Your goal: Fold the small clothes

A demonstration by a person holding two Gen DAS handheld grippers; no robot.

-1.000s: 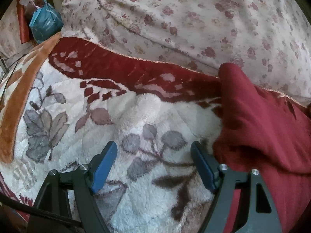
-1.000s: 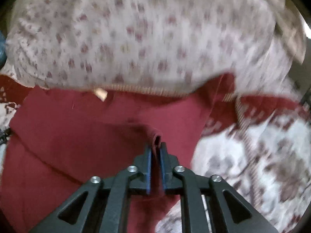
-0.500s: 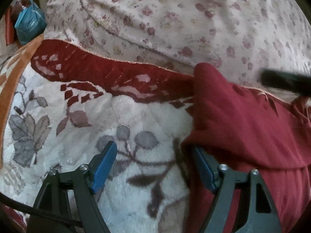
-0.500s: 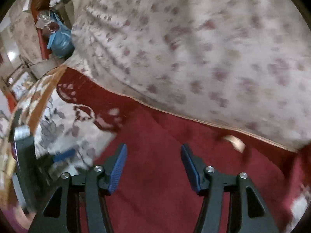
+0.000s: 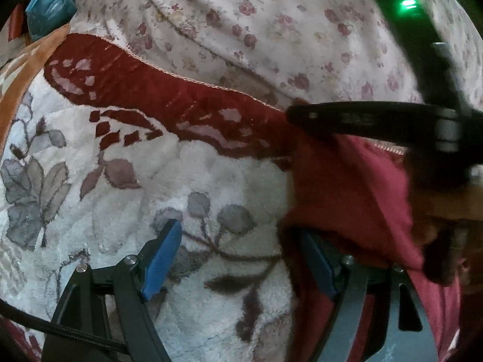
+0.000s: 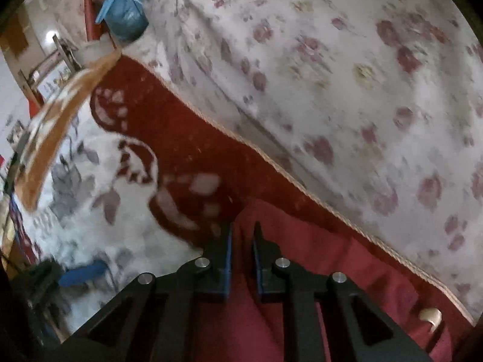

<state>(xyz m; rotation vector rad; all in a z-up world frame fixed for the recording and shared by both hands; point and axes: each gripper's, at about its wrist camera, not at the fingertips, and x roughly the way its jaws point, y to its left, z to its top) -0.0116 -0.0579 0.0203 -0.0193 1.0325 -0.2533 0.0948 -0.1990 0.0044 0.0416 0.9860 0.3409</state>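
Fleece blanket (image 5: pixel 211 181), one red garment (image 6: pixel 302 271), two tongs, right tongs (image 6: pixel 242 235) pinching it

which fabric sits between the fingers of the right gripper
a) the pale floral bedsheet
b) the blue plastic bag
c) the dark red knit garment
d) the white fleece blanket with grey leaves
c: in the right wrist view the right gripper has its blue-padded fingers nearly together over a corner of the dark red knit garment; the blanket, sheet and bag lie clear of them.
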